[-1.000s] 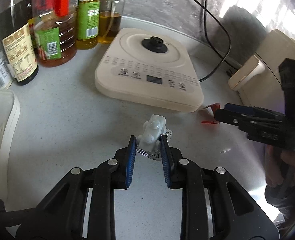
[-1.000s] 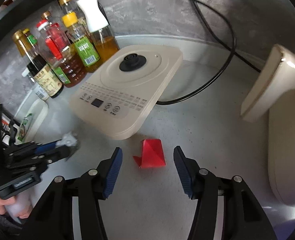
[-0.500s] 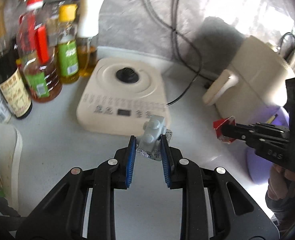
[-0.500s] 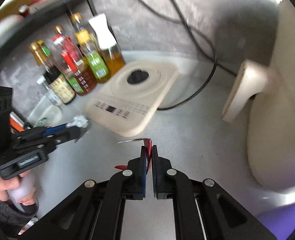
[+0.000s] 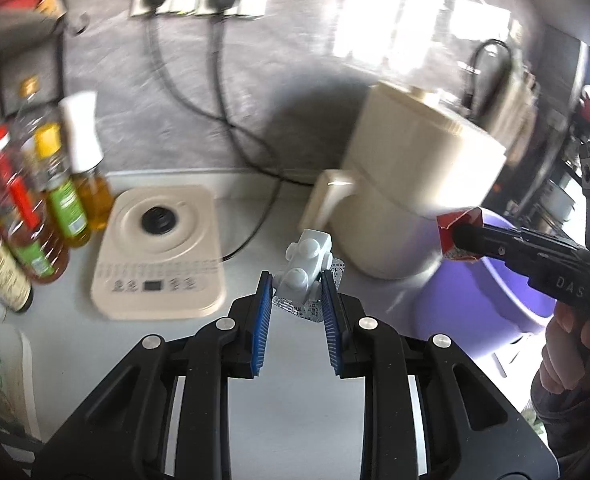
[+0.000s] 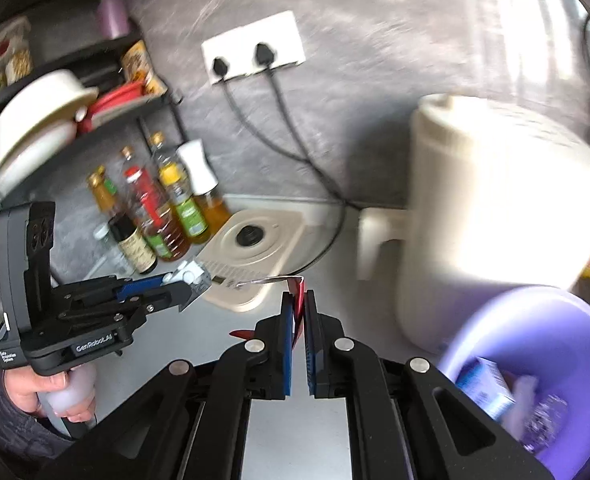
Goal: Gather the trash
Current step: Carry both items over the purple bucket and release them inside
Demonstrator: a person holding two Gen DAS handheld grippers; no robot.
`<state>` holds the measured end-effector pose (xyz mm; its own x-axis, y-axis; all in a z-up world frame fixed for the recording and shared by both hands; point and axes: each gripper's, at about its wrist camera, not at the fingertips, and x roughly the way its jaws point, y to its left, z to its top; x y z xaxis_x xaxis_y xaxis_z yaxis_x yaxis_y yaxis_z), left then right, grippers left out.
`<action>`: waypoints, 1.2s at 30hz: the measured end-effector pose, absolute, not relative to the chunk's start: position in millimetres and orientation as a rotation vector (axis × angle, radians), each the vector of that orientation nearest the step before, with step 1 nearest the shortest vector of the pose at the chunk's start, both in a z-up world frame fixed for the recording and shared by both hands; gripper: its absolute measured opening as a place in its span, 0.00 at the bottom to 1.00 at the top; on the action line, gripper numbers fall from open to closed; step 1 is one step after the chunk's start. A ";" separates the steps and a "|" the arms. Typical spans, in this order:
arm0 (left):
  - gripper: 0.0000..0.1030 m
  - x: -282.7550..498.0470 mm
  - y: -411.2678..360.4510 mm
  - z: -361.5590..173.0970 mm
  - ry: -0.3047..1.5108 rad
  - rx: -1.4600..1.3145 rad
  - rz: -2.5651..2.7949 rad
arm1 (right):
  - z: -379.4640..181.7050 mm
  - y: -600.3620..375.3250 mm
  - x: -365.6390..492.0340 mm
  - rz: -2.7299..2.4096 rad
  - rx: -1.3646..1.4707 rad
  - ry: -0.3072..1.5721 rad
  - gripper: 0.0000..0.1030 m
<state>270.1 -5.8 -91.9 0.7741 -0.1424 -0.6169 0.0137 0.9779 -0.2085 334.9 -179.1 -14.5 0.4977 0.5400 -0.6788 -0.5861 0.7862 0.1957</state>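
My left gripper is shut on a crumpled white blister pack and holds it above the counter; it also shows in the right wrist view. My right gripper is shut on a red paper scrap, held in the air. In the left wrist view that red scrap hangs at the rim of the purple bin. The purple bin sits at lower right in the right wrist view, with a blue-white carton and other bits inside.
A cream air fryer stands beside the bin. A cream induction cooker lies on the grey counter, with oil and sauce bottles to its left. Black cords run to wall sockets. A shelf with bowls is at the left.
Both grippers rose from the counter and moved right, each keeping its piece of trash. The right gripper closed on the red scrap and carried it up to the purple bin.
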 end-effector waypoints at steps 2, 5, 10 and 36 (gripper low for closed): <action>0.24 272.6 -17.2 -86.9 0.676 -0.179 -0.112 | -8.7 -194.4 333.4 0.650 -0.047 0.784 0.06; 0.24 276.8 -34.2 -79.4 0.667 -0.151 -0.153 | -1.1 -217.8 330.5 0.606 -0.026 0.766 0.06; 0.24 283.9 -61.7 -71.4 0.656 -0.117 -0.215 | 7.0 -253.4 327.0 0.524 0.011 0.748 0.06; 0.24 323.0 -139.7 -53.9 0.595 -0.054 -0.418 | 9.4 -356.1 348.8 0.262 0.080 0.746 0.19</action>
